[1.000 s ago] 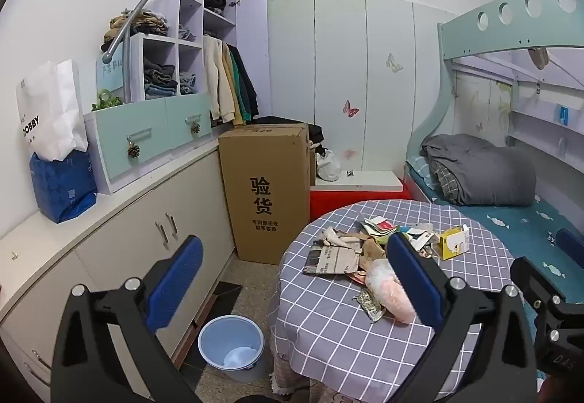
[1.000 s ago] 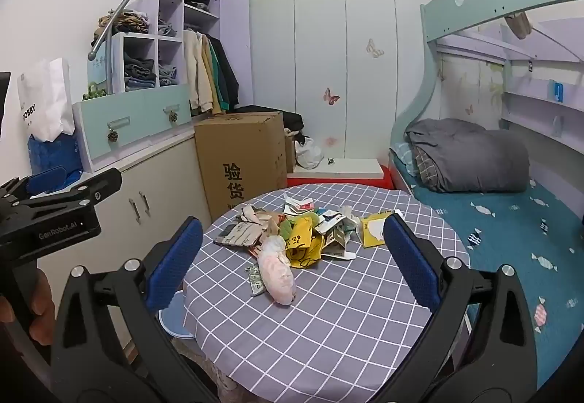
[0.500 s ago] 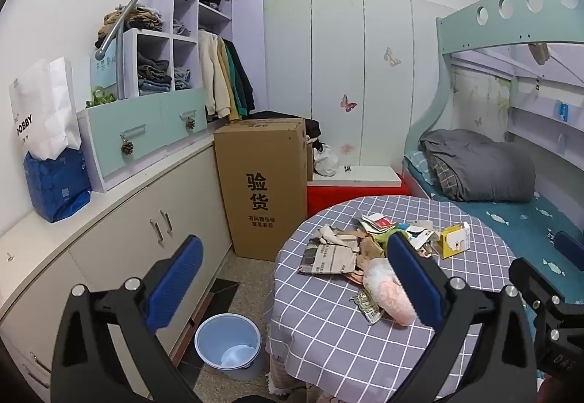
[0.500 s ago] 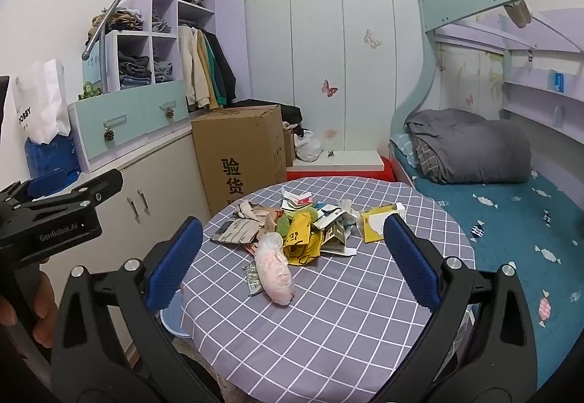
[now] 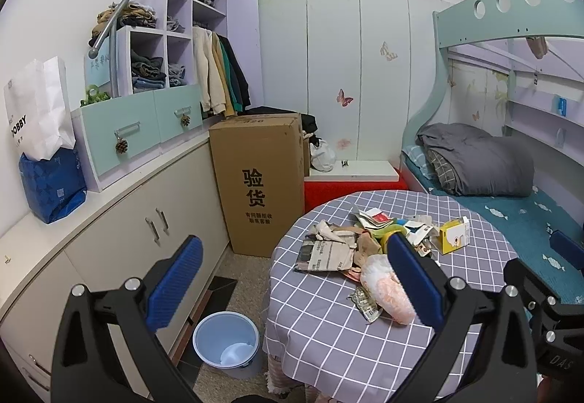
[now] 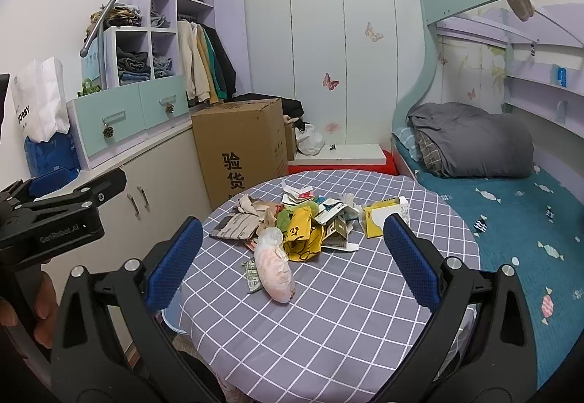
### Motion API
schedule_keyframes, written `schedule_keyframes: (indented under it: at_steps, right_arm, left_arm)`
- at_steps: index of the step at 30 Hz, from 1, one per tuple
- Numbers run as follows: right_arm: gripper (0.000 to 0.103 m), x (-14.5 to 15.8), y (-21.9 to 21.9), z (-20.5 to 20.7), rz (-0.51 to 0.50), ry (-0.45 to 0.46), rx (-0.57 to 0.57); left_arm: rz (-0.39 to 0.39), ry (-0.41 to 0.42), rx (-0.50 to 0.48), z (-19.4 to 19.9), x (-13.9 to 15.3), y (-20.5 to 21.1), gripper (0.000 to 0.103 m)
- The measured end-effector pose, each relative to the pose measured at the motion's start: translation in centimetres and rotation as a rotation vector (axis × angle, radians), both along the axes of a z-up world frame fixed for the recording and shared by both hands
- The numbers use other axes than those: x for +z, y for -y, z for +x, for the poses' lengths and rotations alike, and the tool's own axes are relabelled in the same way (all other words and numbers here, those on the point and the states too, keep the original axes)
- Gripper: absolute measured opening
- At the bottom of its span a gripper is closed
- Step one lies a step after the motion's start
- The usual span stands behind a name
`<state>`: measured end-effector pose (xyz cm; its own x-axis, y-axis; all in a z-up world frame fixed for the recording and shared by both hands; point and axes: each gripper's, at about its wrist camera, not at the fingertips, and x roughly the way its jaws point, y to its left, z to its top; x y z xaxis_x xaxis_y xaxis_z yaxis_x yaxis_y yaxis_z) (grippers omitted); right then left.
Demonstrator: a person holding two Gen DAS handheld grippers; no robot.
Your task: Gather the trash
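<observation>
Approach step, nothing picked: left gripper (image 5: 292,279) and right gripper (image 6: 292,264) both spread and empty above table (image 6: 365,311), trash pile (image 6: 303,224) mid-table, bin (image 5: 226,344) on floor beside; next, pinch 1 piece.

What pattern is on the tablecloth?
The tablecloth is grey-purple with a white grid check, clearest in the right wrist view.

Both wrist views look down from above and well back; the left faces the blue bin (image 5: 225,344) and the counter's (image 5: 328,330) left edge, the right centres the counter. Both share its trash pile (image 6: 292,220).
</observation>
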<state>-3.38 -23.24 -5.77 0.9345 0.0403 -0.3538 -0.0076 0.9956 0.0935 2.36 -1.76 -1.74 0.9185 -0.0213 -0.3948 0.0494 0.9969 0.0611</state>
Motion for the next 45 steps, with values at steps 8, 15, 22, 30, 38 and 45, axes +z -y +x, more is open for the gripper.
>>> schedule_keyframes:
  at_steps: [8, 15, 22, 30, 38, 45]
  right_arm:
    - [0.097, -0.22, -0.07, 0.26, 0.001, -0.01, 0.005]
    - [0.097, -0.3, -0.23, 0.41, 0.001, -0.013, 0.011]
    - [0.097, -0.33, -0.29, 0.45, 0.001, -0.014, 0.011]
    - [0.097, -0.54, -0.42, 0.39, 0.001, -0.017, 0.013]
    - [0.097, -0.43, -0.4, 0.46, 0.002, -0.018, 0.013]
    - [0.097, -0.42, -0.43, 0.51, 0.002, -0.017, 0.015]
  left_arm:
    - [-0.002, -0.009, 0.002, 0.25, -0.18, -0.18, 0.099]
    - [-0.001, -0.01, 0.002, 0.31, -0.12, -0.36, 0.099]
    - [-0.002, -0.017, 0.005, 0.4, -0.29, -0.54, 0.099]
    - [-0.002, -0.017, 0.007, 0.42, -0.27, -0.62, 0.099]
    - [-0.002, -0.016, 0.005, 0.42, -0.25, -0.64, 0.099]
    - [-0.001, -0.021, 0.005, 0.37, -0.46, -0.59, 0.099]
